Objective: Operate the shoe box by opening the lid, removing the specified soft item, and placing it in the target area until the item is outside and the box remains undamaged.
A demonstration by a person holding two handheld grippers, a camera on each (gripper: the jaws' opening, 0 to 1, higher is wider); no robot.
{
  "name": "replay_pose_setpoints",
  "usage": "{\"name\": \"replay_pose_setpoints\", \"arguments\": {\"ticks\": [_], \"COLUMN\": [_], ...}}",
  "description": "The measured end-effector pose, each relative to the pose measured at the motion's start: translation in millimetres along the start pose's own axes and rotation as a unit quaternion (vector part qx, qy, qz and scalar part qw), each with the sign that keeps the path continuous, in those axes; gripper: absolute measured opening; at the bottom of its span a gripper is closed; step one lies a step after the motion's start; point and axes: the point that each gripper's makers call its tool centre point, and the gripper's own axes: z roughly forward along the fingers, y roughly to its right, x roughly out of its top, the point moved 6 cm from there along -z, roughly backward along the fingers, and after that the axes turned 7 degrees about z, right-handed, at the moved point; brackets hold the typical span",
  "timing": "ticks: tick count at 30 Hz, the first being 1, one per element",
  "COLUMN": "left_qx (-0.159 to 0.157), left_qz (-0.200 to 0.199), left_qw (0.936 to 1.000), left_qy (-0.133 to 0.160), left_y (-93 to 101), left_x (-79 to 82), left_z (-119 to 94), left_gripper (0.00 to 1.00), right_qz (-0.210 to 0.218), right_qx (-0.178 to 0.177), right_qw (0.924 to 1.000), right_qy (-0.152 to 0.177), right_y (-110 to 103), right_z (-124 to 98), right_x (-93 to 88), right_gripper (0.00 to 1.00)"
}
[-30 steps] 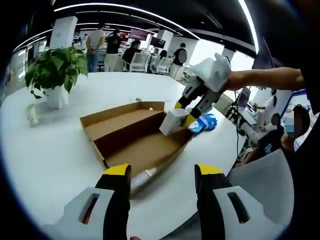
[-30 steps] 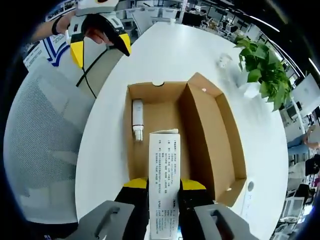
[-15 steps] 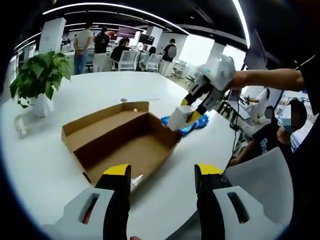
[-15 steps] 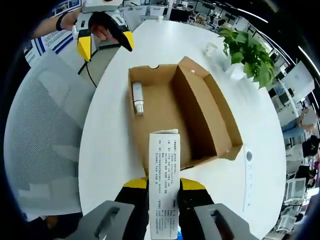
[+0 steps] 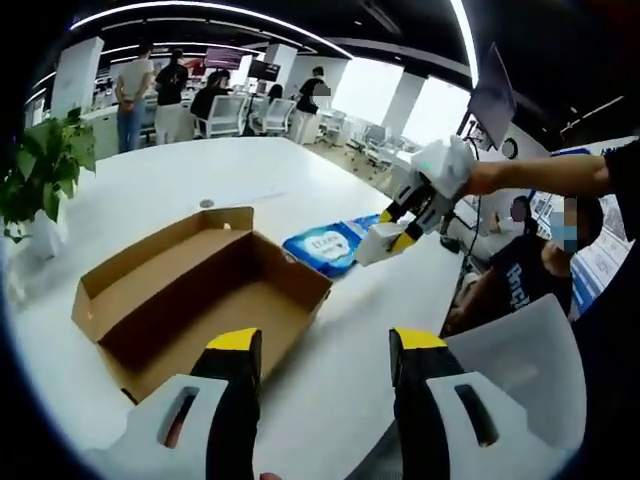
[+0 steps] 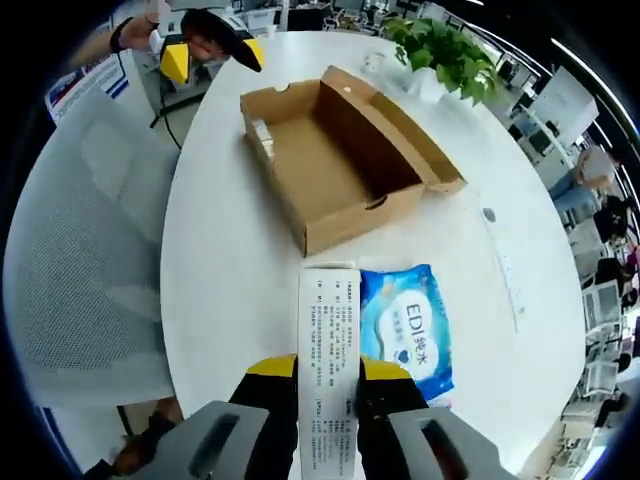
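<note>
The open cardboard shoe box (image 6: pixel 330 205) lies on the white table, its lid folded back flat beside it. In the left gripper view the shoe box (image 5: pixel 170 300) is ahead on the left. My right gripper (image 6: pixel 328 372) is shut on a slim white carton (image 6: pixel 328 330) and holds it above the table, outside the box. Just right of it lies a blue soft wipes pack (image 6: pixel 412 330). A white tube (image 6: pixel 262 140) rests in the box's far corner. The right gripper (image 5: pixel 405 215) with its carton (image 5: pixel 375 245) hangs past the wipes pack (image 5: pixel 325 243). My left gripper (image 5: pixel 325 345) is open and holds nothing.
The left gripper (image 6: pixel 210 50) shows at the table's far edge. A potted plant (image 6: pixel 445 55) stands beyond the box, and a grey mesh chair (image 6: pixel 80 240) sits by the table edge. People stand and sit in the office behind.
The right gripper has carried the white carton from over the box out to the table beside the blue pack. The left gripper has swung a little away from the box.
</note>
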Motion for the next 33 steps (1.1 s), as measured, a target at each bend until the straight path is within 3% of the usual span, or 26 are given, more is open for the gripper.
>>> {"name": "replay_pose_setpoints", "arguments": {"ticks": [7, 14, 22, 33], "left_qx": [-0.030, -0.041, -0.034, -0.003], "left_qz": [0.014, 0.022, 0.013, -0.010], "left_qw": [0.9994, 0.9987, 0.9990, 0.9997], "left_qy": [-0.013, -0.023, -0.028, -0.022], "left_y": [15.2, 20.4, 20.9, 13.5], "left_x": [8.5, 13.0, 12.4, 10.8], "left_z": [28.5, 41.6, 47.1, 38.4], "left_gripper": [0.53, 0.53, 0.53, 0.53], "right_qz": [0.034, 0.055, 0.054, 0.034], "right_qx": [-0.006, -0.007, -0.010, -0.021], "right_qw": [0.9993, 0.9983, 0.9983, 0.9990], "right_qy": [-0.013, -0.019, -0.018, -0.021], "right_y": [-2.9, 4.9, 32.7, 94.2], "right_z": [-6.1, -9.0, -16.8, -28.2], "right_x": [-47.4, -76.3, -83.7, -80.4], "right_gripper": [0.17, 0.17, 0.17, 0.17]}}
